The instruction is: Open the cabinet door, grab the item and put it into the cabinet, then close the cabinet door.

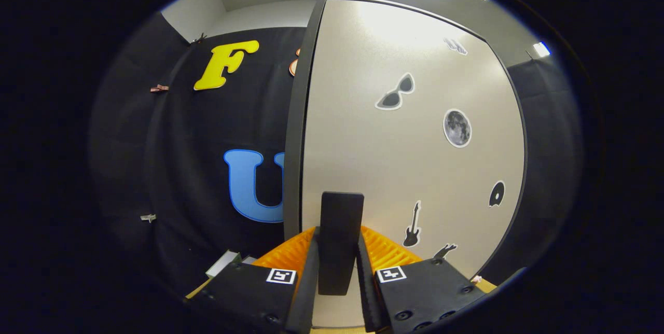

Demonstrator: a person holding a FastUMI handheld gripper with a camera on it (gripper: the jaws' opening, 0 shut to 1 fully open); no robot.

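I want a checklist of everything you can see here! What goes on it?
Surface: a strip of light tabletop shows below the gripper.
Job's things: cabinet door, beige with a dark frame, stands close ahead; its black handle sits between the fingers.
Clutter: a small white box beside the gripper, low by the wall.
Gripper: gripper closed on the handle, both fingers pressing on it.
Cables: nothing seen.
Surroundings: black cloth wall beside the door; stickers on the door, such as sunglasses, a moon and a guitar.
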